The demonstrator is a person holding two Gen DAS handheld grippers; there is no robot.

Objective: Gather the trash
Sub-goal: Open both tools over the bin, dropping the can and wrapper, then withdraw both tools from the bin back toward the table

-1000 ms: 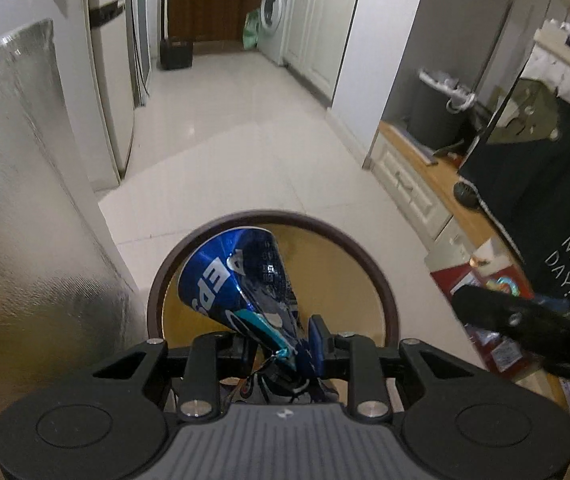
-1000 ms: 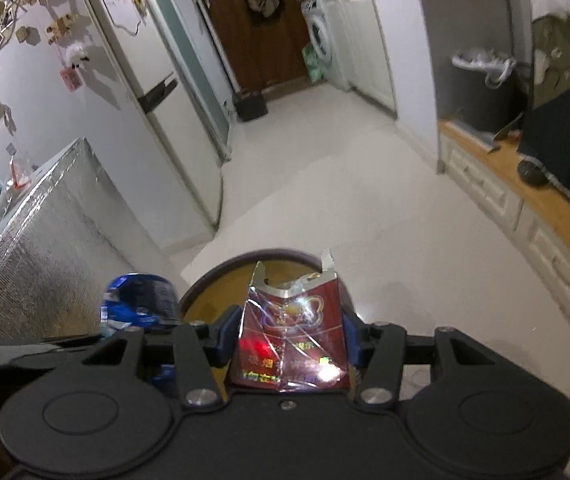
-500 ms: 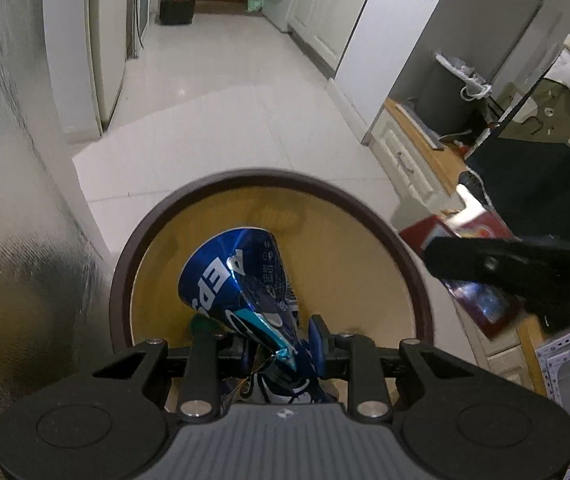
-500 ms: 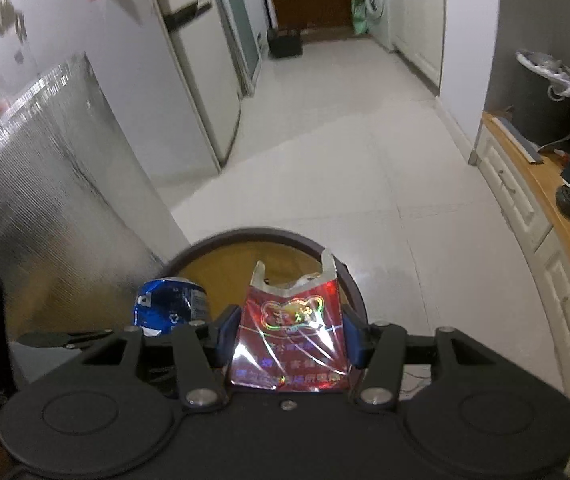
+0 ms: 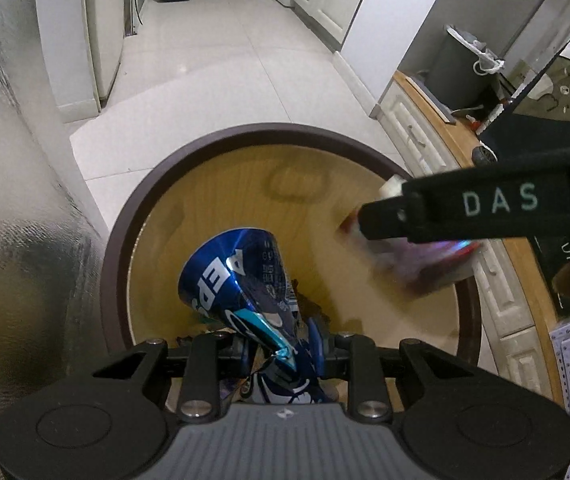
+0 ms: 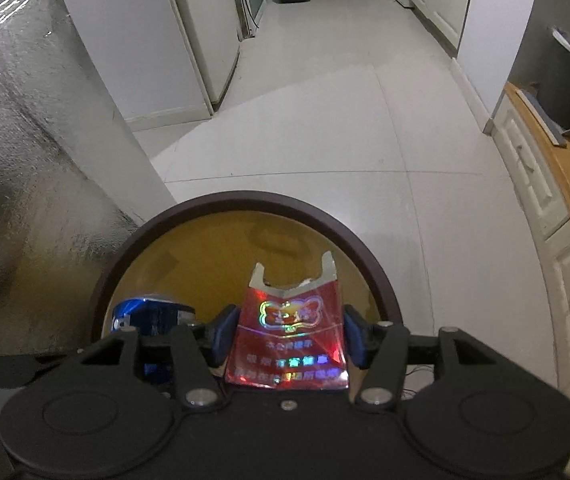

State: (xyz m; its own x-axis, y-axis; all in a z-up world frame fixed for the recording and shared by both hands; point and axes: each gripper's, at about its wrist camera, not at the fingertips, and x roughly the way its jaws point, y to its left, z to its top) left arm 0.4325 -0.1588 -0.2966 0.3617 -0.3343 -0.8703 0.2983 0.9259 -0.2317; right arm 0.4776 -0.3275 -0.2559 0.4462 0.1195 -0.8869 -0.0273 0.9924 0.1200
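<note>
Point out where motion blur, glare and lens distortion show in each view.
Left wrist view: the red packet is smeared by motion, the can sharp; cabinet lines bow. Right wrist view: the packet is sharp with rainbow glare; floor seams curve; the bin rim is crisp.

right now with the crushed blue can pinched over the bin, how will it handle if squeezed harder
The crushed blue metal soda can is already flattened where the left tool pinches it, so it probably buckles further. It looks empty and light, and its glossy skin may slip.

the round bin (image 5: 273, 130) mouth gapes open below both tools. a foil-clad box (image 5: 13, 200) crowds its nine o'clock side; a white cabinet (image 6: 541, 200) stands at three o'clock; bare floor (image 6: 325, 120) stretches toward twelve.
</note>
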